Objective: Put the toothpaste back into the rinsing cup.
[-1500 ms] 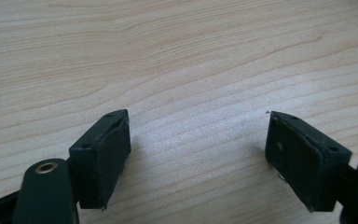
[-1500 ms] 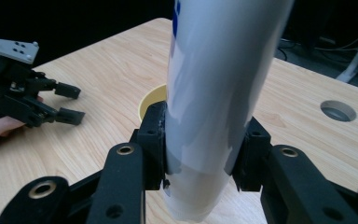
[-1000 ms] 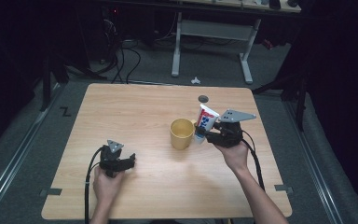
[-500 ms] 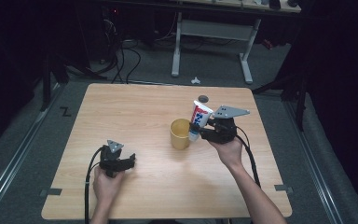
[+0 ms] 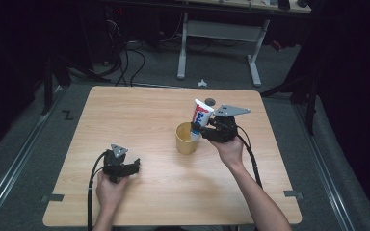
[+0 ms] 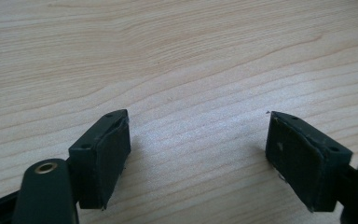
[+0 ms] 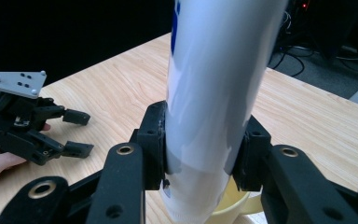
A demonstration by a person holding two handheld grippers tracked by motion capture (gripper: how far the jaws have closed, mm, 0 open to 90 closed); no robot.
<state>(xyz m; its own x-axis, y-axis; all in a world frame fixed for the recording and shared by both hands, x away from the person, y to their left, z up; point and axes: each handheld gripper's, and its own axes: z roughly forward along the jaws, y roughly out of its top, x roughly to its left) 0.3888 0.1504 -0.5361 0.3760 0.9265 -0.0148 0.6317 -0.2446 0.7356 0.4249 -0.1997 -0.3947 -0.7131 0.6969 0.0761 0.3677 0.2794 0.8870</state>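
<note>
nearest me, the left gripper point(image 5: 136, 165) rests low on the wooden counter point(image 5: 139, 110) with its jaws spread wide and bare wood between them. further along, the right gripper point(image 5: 198, 129) is clamped on a white tube point(image 5: 201, 117) with blue and red print, held upright, its lower end dipping into the yellow mug point(image 5: 186, 139) at mid-counter. beyond that, a small dark round thing point(image 5: 210, 101) lies near the far edge.

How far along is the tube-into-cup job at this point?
Done: the right gripper is clamped on the white tube and holds it upright. In hand: its lower end is at the yellow cup's rim. Left: lowering and release. The left gripper rests open on the table.
</note>
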